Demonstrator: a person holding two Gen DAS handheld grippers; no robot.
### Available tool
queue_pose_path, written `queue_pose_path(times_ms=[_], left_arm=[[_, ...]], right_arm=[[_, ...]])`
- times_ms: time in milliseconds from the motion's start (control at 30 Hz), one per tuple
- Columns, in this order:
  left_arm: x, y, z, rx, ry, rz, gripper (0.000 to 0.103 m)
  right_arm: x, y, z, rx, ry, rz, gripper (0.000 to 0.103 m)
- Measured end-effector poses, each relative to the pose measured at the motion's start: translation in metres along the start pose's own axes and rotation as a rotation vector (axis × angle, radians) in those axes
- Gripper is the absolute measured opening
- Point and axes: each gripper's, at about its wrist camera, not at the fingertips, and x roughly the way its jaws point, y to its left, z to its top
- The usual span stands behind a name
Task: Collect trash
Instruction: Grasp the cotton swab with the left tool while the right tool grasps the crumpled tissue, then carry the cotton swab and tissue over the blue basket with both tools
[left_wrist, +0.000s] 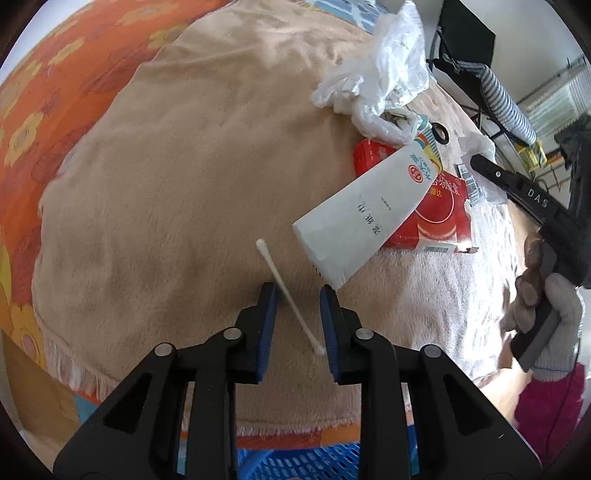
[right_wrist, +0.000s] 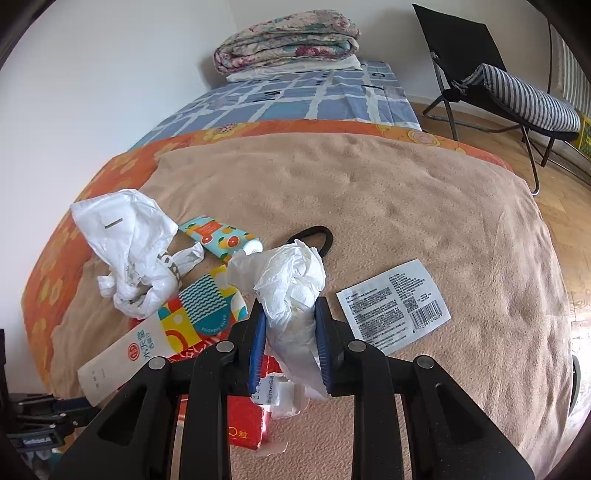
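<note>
My left gripper (left_wrist: 298, 291) is open over a tan blanket (left_wrist: 166, 184), its jaws either side of a white cotton swab (left_wrist: 288, 295) that lies on the blanket. My right gripper (right_wrist: 290, 306) is shut on a crumpled white tissue (right_wrist: 291, 288). Beside it lie a white squeeze tube (right_wrist: 155, 339), a red carton (right_wrist: 243, 421), a crumpled white plastic bag (right_wrist: 125, 243), a small fruit-print tube (right_wrist: 218, 236), a black hair tie (right_wrist: 317, 236) and a flat white label sachet (right_wrist: 395, 306). The tube (left_wrist: 362, 218), carton (left_wrist: 436, 214) and bag (left_wrist: 380, 70) also show in the left wrist view.
A blue plastic basket (left_wrist: 306, 461) sits below the left gripper at the bed's edge. The right hand-held gripper and a gloved hand (left_wrist: 546, 306) are at the right of the left wrist view. A folded quilt (right_wrist: 288, 40) lies at the far end of the bed. A black folding chair (right_wrist: 498, 85) stands on the wooden floor.
</note>
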Motion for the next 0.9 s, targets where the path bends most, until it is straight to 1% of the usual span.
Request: queue_pose_path(times_ms=[67, 133, 233, 367, 533, 633, 733, 800, 833, 900], left_arm=[[0.001, -0.001, 0.004, 0.029, -0.019, 0.019, 0.006], [0.001, 0.004, 0.005, 0.036, -0.024, 0.007, 0.004], [-0.004, 0.014, 0.005, 0.033, -0.039, 0.004, 0.002], [-0.016, 0.026, 0.006, 0.005, -0.068, -0.007, 0.001], [-0.031, 0.032, 0.007, -0.014, -0.105, -0.03, 0.001], [-0.037, 0.031, 0.009, -0.005, -0.123, -0.034, 0.001], [-0.037, 0.031, 0.006, 0.002, -0.11, -0.05, 0.001], [-0.031, 0.027, 0.005, 0.008, -0.066, -0.051, 0.001], [-0.026, 0.025, 0.003, 0.005, -0.039, -0.032, 0.002], [-0.017, 0.024, 0.003, 0.011, -0.019, 0.01, 0.002]], right_arm=[[-0.001, 0.0, 0.0, 0.001, -0.004, 0.002, 0.023], [-0.004, 0.0, 0.001, 0.002, -0.009, 0.006, 0.023], [-0.009, -0.001, 0.001, 0.003, -0.018, 0.011, 0.023], [-0.015, -0.001, -0.001, -0.001, -0.028, 0.013, 0.023], [-0.027, 0.0, -0.006, -0.006, -0.032, 0.037, 0.023], [-0.036, 0.001, -0.01, -0.011, -0.037, 0.046, 0.023], [-0.042, -0.001, -0.011, -0.003, -0.044, 0.048, 0.023], [-0.046, -0.002, -0.011, 0.007, -0.051, 0.054, 0.023], [-0.048, -0.002, -0.011, 0.007, -0.054, 0.056, 0.023], [-0.05, -0.001, -0.011, 0.006, -0.057, 0.062, 0.023]])
